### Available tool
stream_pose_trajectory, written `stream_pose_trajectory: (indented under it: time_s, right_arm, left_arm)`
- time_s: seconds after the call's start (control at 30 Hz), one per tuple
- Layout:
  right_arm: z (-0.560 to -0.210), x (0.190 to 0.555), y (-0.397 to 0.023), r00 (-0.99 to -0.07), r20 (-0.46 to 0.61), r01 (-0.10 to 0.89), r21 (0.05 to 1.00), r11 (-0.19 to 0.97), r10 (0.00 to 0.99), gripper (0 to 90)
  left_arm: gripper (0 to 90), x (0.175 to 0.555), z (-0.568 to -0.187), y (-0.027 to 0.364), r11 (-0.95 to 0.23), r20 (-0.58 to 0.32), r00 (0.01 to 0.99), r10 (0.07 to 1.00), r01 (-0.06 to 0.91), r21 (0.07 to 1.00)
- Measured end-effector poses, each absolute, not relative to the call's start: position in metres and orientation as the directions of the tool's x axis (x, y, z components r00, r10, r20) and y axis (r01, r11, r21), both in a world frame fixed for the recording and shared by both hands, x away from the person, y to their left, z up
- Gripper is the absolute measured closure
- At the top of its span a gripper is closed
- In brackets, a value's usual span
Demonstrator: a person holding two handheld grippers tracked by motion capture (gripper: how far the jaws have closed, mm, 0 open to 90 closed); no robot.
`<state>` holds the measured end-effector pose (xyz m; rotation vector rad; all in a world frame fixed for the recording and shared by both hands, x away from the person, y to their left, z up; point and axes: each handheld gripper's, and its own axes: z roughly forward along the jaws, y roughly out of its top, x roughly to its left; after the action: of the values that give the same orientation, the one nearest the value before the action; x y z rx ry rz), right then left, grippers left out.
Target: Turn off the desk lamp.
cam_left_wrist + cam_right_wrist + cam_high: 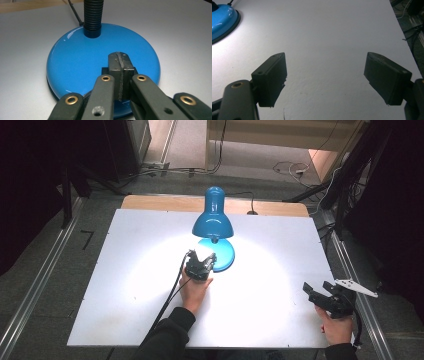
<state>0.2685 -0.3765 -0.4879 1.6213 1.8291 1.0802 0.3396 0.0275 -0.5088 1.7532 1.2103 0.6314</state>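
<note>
Blue lamp base [100, 60] fills my left tongs [121, 61] view, jaws pressed together above it; my right tongs [324, 77] gape wide over bare white bench [332, 30].

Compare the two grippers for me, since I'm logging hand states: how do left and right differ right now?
The left gripper has its jaws pressed together, empty, over the blue lamp base; the right gripper has its jaws spread wide above the bare white board. The left sits mid-board in the lamp's light pool; the right is near the board's right edge. Both are black, hand-held, and hold nothing.
</note>
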Motion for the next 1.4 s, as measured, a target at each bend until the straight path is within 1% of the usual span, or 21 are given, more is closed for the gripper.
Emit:
stream_pose_trajectory:
  time_s: [0.3,0.37,0.47,0.6,0.73,0.87,1.07,1.23,1.3,1.33,1.4]
  right_arm:
    - [-0.488,0.269,-0.373,-0.202,0.150,0.603,0.797,0.002,0.968,17.5]
    - [-0.488,0.269,-0.372,-0.206,0.146,0.602,0.799,0.008,0.967,17.5]
    - [-0.488,0.269,-0.373,-0.207,0.145,0.603,0.798,0.009,0.968,17.5]
    - [-0.489,0.270,-0.375,-0.196,0.155,0.607,0.795,-0.004,0.968,17.5]
    - [-0.488,0.270,-0.375,-0.200,0.150,0.600,0.800,0.000,0.968,17.5]
    - [-0.488,0.270,-0.375,-0.196,0.150,0.601,0.799,-0.002,0.969,17.5]
    - [-0.488,0.270,-0.374,-0.196,0.152,0.603,0.798,-0.003,0.969,17.5]
    - [-0.488,0.270,-0.375,-0.195,0.150,0.602,0.798,-0.002,0.969,17.5]
    - [-0.488,0.270,-0.375,-0.196,0.151,0.603,0.798,-0.003,0.969,17.5]
    - [-0.488,0.270,-0.375,-0.196,0.151,0.603,0.798,-0.002,0.969,17.5]
    - [-0.488,0.270,-0.375,-0.195,0.150,0.602,0.798,-0.002,0.969,17.5]
  left_arm:
    - [90.0,0.341,-0.509,0.025,-0.141,-0.054,0.380,0.923,0.466,0.874]
    - [90.0,0.345,-0.510,0.026,-0.119,-0.076,0.375,0.924,0.470,0.875]
    - [90.0,0.346,-0.510,0.023,-0.148,-0.049,0.389,0.920,0.460,0.875]
    - [90.0,0.348,-0.510,0.025,-0.152,-0.038,0.385,0.922,0.452,0.879]
    - [90.0,0.346,-0.507,0.031,-0.119,-0.069,0.377,0.924,0.452,0.884]
    - [90.0,0.343,-0.500,0.039,-0.113,-0.065,0.370,0.927,0.439,0.891]
    - [89.5,0.344,-0.497,0.049,-0.096,-0.081,0.355,0.931,0.452,0.887]
    - [79.4,0.345,-0.495,0.053,-0.083,-0.091,0.350,0.933,0.454,0.887]
    - [73.7,0.345,-0.495,0.053,-0.088,-0.085,0.349,0.933,0.451,0.888]
    - [69.6,0.345,-0.495,0.054,-0.088,-0.080,0.341,0.937,0.450,0.889]
    - [58.4,0.345,-0.495,0.054,-0.086,-0.074,0.327,0.942,0.450,0.889]
